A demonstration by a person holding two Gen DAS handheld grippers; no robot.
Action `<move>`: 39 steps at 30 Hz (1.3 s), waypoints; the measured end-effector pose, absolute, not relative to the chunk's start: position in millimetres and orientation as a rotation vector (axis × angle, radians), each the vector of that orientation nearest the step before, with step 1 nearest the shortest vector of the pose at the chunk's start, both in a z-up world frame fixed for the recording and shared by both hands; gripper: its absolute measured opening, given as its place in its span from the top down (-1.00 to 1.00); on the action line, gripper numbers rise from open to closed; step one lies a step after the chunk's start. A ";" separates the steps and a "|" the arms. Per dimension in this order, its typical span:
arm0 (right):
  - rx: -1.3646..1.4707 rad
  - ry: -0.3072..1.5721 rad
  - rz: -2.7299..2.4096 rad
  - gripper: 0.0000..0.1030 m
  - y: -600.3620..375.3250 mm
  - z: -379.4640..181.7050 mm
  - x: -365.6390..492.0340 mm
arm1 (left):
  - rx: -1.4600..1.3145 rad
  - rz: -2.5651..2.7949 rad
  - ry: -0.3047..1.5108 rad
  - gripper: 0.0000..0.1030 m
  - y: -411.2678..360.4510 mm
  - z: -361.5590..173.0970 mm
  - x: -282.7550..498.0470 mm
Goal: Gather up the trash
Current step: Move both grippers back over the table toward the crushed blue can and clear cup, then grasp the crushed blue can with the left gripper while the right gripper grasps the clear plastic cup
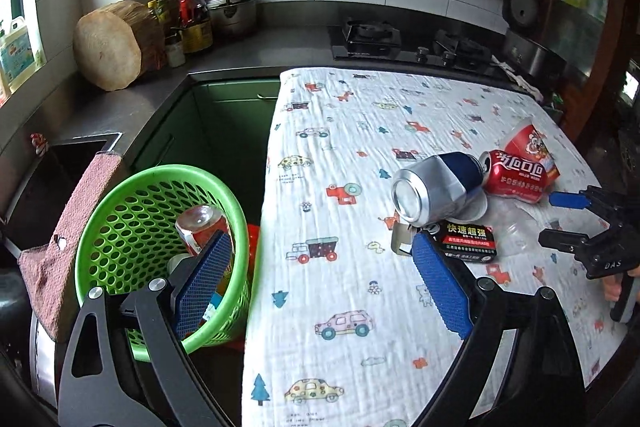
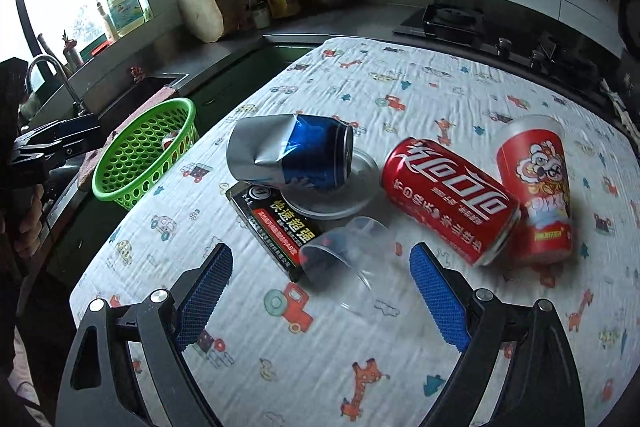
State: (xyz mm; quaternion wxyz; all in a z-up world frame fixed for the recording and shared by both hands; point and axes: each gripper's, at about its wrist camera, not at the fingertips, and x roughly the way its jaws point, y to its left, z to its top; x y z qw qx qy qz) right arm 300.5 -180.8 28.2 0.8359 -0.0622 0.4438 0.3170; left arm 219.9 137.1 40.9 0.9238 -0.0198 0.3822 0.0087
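Right gripper spread wide, nothing between its blue pads; it hangs low over the patterned tablecloth, pointing at the trash pile; nearest is a clear plastic cup on its side, just ahead of the pads, between them; touching the cup's left edge, a black box with Chinese print; behind that, a dented silver-and-blue can lying over a clear round lid; right of the lid, a red Coca-Cola can on its side, touching a red cartoon paper cup, also tipped over.

Left gripper also wide open, holding nothing; its left pad sits in front of the green basket, its right pad over the tablecloth near the black box; basket stands off the table's left edge, a red-labelled bottle inside it; what else is in there is hidden by the pad; far back, a wooden chopping block, sauce bottles, a steel pot and a gas stove on the counter.
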 end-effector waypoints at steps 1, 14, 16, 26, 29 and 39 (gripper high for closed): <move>-0.135 0.940 0.669 -0.69 -182.7 27.8 300.4 | -0.038 0.019 0.786 -0.76 135.6 42.4 218.1; -0.109 0.951 0.673 -0.69 -184.2 20.1 307.3 | 0.056 0.070 0.773 -0.76 124.7 98.4 191.9; -0.101 0.956 0.673 -0.69 -183.1 17.6 309.0 | 0.067 0.043 0.762 -0.78 117.2 108.6 192.8; -0.063 1.030 0.669 -0.66 -174.5 -5.7 320.0 | 0.132 -0.144 0.791 -0.79 70.5 93.0 258.2; -0.057 1.043 0.675 -0.65 -170.5 -10.6 321.9 | 0.188 -0.199 0.806 -0.79 54.9 74.5 273.0; -0.012 1.084 0.681 -0.57 -168.1 -24.1 336.0 | 0.340 -0.263 0.883 -0.79 25.4 10.1 322.9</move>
